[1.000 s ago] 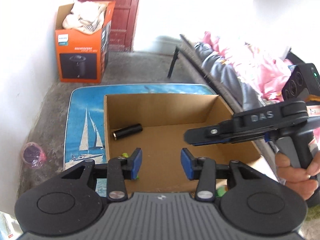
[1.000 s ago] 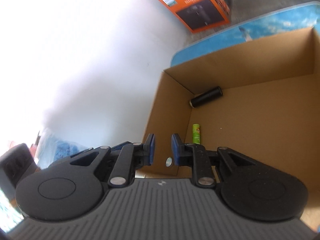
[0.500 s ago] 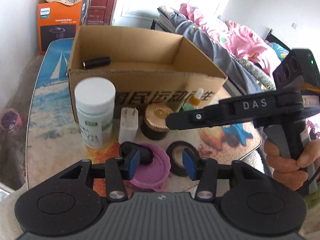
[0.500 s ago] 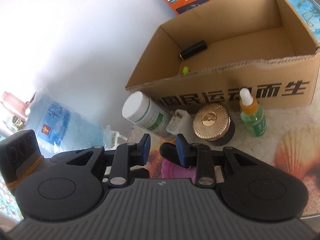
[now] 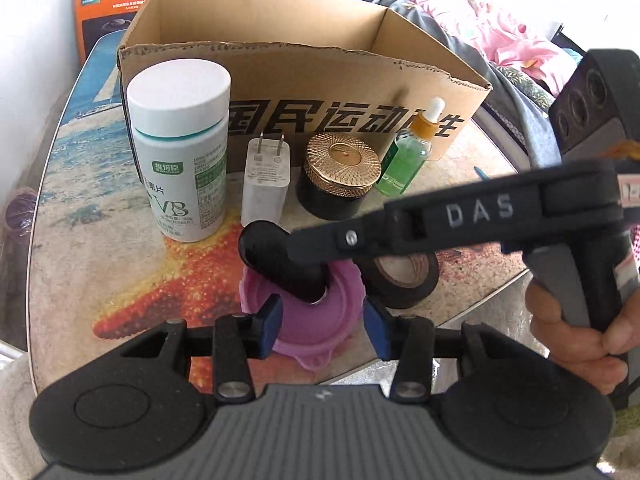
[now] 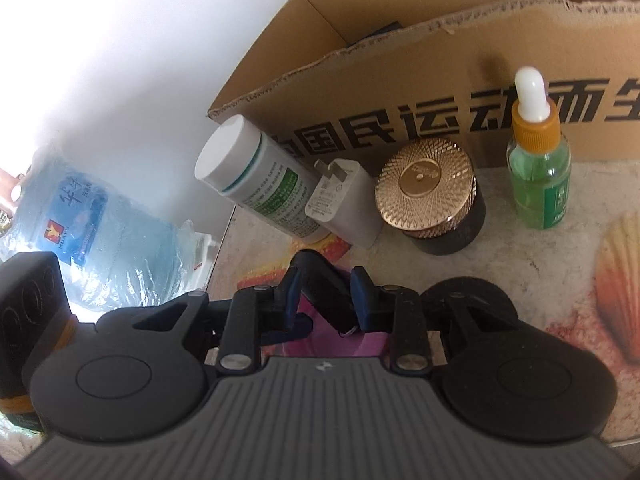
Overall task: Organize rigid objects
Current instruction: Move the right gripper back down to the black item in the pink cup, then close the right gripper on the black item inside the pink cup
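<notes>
A black cylinder (image 5: 276, 256) lies tilted on a purple lid (image 5: 316, 320) at the table's near edge. My right gripper (image 6: 326, 300) straddles the cylinder (image 6: 328, 292), jaws open and close to its sides. My left gripper (image 5: 322, 326) is open above the purple lid. Behind stand a white pill bottle (image 5: 180, 148), a white charger plug (image 5: 266, 184), a gold-lidded black jar (image 5: 340, 176) and a green dropper bottle (image 5: 404, 160). A roll of black tape (image 5: 404, 280) lies right of the lid. The open cardboard box (image 5: 304, 80) stands behind them.
The table (image 5: 100, 240) has a beach-print top; its front edge is just below the lid. An orange Philips box (image 5: 104, 4) stands on the floor beyond. A blue water jug (image 6: 80, 224) lies left of the table. A bed with pink bedding (image 5: 500, 28) is at right.
Both grippers pulled back from above the box and dropped to the table's near edge. The right gripper has opened wider and now straddles the black cylinder on the purple lid.
</notes>
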Motion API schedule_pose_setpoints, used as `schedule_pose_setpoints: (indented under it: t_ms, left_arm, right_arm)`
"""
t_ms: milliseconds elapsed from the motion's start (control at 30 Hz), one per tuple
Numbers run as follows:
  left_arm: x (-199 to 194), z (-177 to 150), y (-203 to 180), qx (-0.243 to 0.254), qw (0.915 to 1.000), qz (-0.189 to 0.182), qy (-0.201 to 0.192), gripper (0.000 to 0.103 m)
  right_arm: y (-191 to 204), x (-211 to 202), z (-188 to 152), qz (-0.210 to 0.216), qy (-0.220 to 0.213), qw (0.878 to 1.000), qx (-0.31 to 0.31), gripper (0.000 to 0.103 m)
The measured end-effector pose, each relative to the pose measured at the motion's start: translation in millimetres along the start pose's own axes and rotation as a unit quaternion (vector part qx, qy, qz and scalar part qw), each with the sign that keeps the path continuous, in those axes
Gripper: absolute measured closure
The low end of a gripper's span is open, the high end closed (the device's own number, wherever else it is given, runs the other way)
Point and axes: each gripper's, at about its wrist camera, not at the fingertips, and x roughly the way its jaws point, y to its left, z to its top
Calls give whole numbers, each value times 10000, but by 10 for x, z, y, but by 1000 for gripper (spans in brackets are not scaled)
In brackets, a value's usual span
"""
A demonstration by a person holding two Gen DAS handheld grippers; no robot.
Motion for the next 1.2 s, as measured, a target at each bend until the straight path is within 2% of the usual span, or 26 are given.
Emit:
schedule_pose_setpoints:
  t_ms: [133, 367, 567, 767, 900, 967, 1133, 1200]
  left_arm:
    - [-7, 22, -14, 38, 10000, 59, -14, 57]
    - [20, 58, -21, -11, 10000, 17, -24, 57]
    - [72, 79, 6, -101, 9998, -14, -147, 55]
    - [72, 80, 100, -302, 9991, -127, -283, 53]
    - [42, 66, 118, -297, 9986, -43, -435, 61]
    - [32, 62, 107, -230, 9986, -26, -465, 67]
    - [21, 46, 67, -94, 9985, 43, -544, 71]
    - [7, 43, 42, -4, 9983, -14, -579, 82]
  right_arm:
    - [-28, -1, -70, 10, 42, 10000, 57, 75]
    - [49, -66, 51, 7, -333, 9992, -211, 72]
    - [85, 136, 102, 31, -249, 9990, -380, 71]
    - [94, 151, 98, 119, -278, 9987, -414, 71]
    - [57, 136, 61, 334, -150, 9989, -281, 72]
    - [80, 128, 30, 282, -180, 9988, -361, 73]
    - [145, 136, 6, 233, -259, 9985, -431, 78]
    - [171, 145, 14, 439, -152, 9981, -415, 83]
